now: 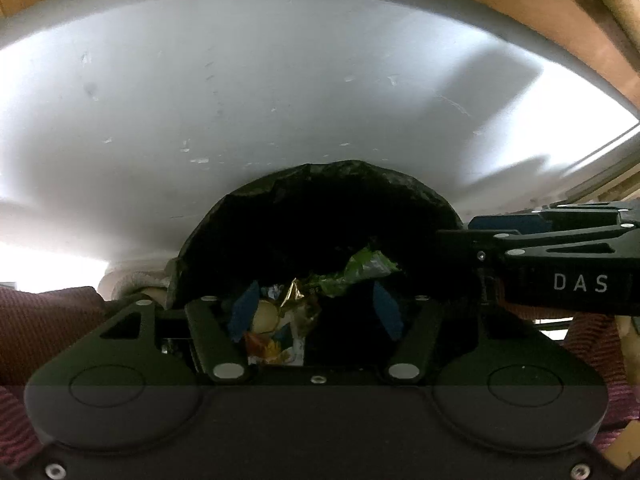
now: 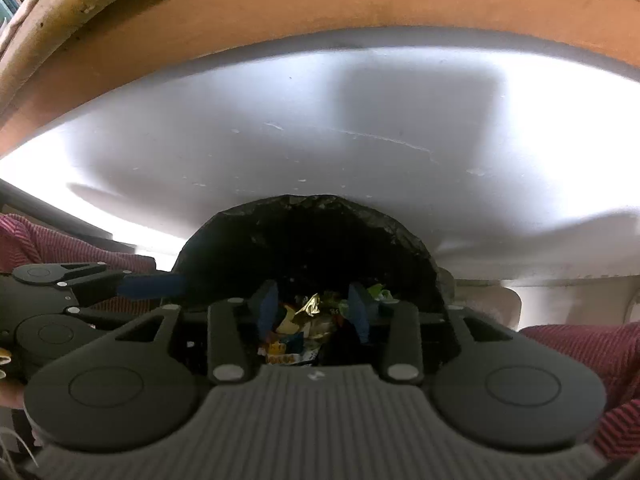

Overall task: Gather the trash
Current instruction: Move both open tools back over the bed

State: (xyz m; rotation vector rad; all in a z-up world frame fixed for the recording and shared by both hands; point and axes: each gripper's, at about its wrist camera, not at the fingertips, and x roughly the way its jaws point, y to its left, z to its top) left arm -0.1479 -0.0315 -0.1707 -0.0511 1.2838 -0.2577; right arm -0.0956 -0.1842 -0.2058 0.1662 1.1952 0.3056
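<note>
White floor fills most of both wrist views, wooden furniture edge along the top, shelf of books just visible at a corner. Black trash bag stands open right below both tools, its rim held wide. Inside it a pile of wrappers: a green one, a gold foil scrap, some blue and yellow printed packets underneath.

Left gripper points steeply down into the bag mouth, blue pads spread apart, nothing pinched between them; the wrappers seen in the gap lie lower down in the bag. Right gripper same pose, pads apart, empty too. In the left view the right tool comes in from the right edge beside the bag rim. Red knit sleeves show at the sides.

Step reads as the drop-off: both tools over the bag with jaws apart, trash lying in the bag. Cannot tell whether more trash is left outside, no loose litter shows on the visible floor. Next move likely calls for lifting both tools clear of the rim without snagging the thin plastic, then looking around for remaining pieces.
</note>
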